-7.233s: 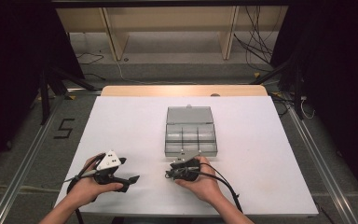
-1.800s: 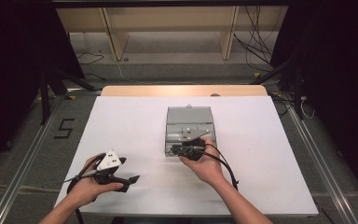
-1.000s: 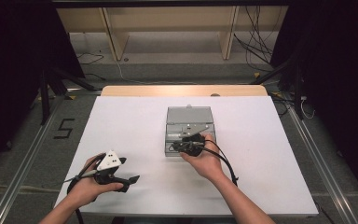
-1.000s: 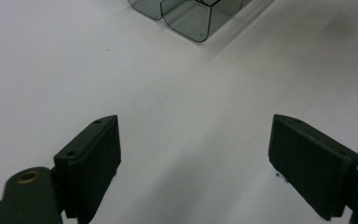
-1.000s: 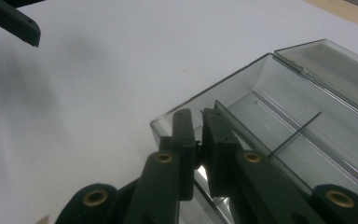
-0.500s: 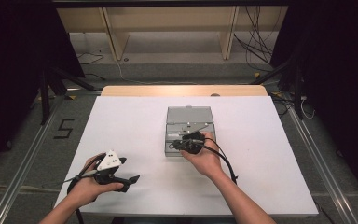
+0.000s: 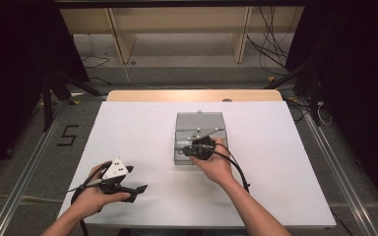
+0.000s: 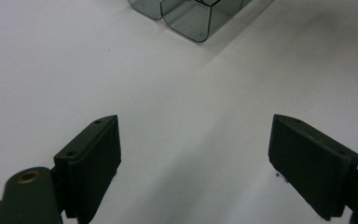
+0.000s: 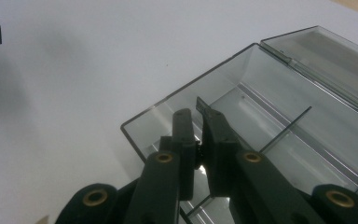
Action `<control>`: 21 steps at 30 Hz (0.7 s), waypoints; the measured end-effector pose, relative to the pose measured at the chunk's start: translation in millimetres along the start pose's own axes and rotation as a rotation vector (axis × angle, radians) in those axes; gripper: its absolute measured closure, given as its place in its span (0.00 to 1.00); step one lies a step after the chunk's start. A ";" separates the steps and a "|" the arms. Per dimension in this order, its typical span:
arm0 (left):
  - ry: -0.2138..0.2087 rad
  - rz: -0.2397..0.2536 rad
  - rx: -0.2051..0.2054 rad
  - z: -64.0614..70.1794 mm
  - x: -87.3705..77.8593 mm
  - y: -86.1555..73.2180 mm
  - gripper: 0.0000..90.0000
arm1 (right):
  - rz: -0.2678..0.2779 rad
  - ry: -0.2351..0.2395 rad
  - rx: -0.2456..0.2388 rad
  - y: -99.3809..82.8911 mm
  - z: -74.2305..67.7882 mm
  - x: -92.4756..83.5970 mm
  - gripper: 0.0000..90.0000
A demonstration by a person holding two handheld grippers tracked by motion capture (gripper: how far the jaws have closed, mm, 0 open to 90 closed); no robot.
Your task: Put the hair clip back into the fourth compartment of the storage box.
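Observation:
A clear grey plastic compartment box lies open in the middle of the white table, its lid folded back on the far side. My right gripper hangs over the box's near left corner. In the right gripper view its jaws are shut on a thin grey divider plate that sticks up between the tips, above the box's wall. Another thin divider stands inside the box. My left gripper rests low on the table at the near left, jaws wide open on nothing.
The white table has a wooden strip along its far edge. A corner of the box shows at the top of the left gripper view. Cables trail from both grippers toward the near edge. Metal rails run along both sides.
The right gripper has gone from the table in front of the box to above its near left corner, and has barely moved in the last second. The left gripper has stayed put.

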State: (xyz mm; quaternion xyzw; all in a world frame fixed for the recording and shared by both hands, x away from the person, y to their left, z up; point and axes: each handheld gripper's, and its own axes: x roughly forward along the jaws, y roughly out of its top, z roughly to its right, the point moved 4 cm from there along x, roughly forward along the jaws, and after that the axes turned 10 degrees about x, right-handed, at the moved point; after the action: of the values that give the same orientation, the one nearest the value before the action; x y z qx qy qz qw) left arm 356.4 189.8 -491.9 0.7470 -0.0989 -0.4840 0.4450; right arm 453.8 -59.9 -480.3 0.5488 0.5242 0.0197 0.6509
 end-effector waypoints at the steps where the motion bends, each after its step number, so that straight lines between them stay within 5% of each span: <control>1: 0.000 0.000 0.000 0.0 0.0 0.0 0.19 | -0.002 -0.002 0.000 -0.1 0.1 0.2 0.94; 21: 0.000 0.000 0.001 0.1 0.1 0.1 0.19 | -0.020 -0.010 0.015 3.7 3.2 7.5 0.94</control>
State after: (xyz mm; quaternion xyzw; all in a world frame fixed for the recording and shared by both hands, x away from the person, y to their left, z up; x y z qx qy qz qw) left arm 356.4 189.7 -491.9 0.7472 -0.0989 -0.4839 0.4447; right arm 461.4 -56.1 -483.1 0.5487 0.5265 0.0068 0.6494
